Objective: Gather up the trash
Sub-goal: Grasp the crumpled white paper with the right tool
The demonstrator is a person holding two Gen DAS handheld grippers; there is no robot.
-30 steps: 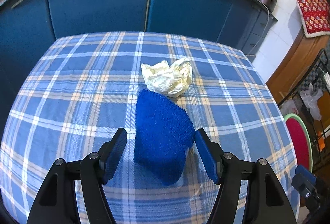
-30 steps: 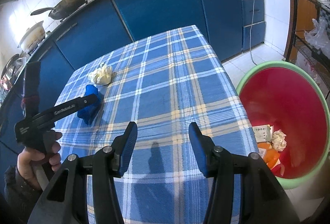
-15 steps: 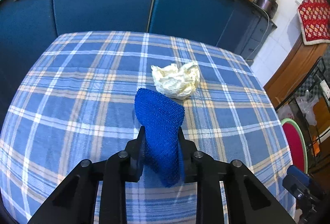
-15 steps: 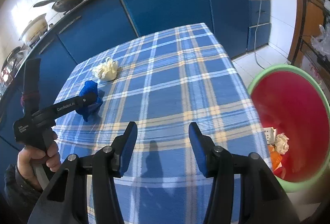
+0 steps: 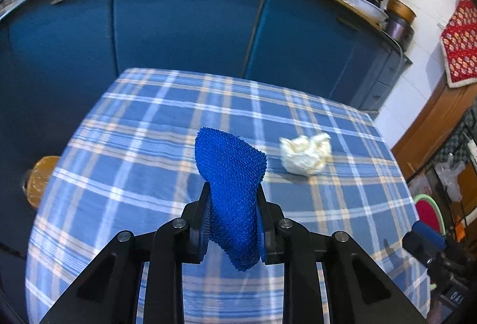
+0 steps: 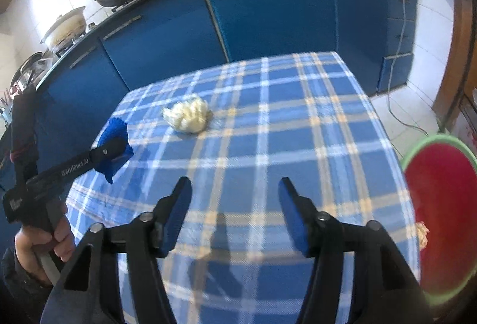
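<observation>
Blue cloth (image 5: 231,189) sits clamped in your left hand-held gripper (image 5: 232,222), lifted off the worktop (image 5: 149,145) for binning; your right hand-held gripper (image 6: 235,213) is opening, empty, facing the tissue (image 6: 187,115).

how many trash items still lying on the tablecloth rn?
1: the crumpled white paper lies on the checked tablecloth, toward its far side. The blue knitted piece is off the cloth, pinched in the left claw. Near edge is hidden behind the claws.

The right tool (image 6: 235,213), its jaws opening with nothing between them, hangs over a plaid tabletop (image 6: 298,145). The left tool (image 6: 114,149) grips a blue cloth (image 6: 114,130) near crumpled paper (image 6: 187,114).
</observation>
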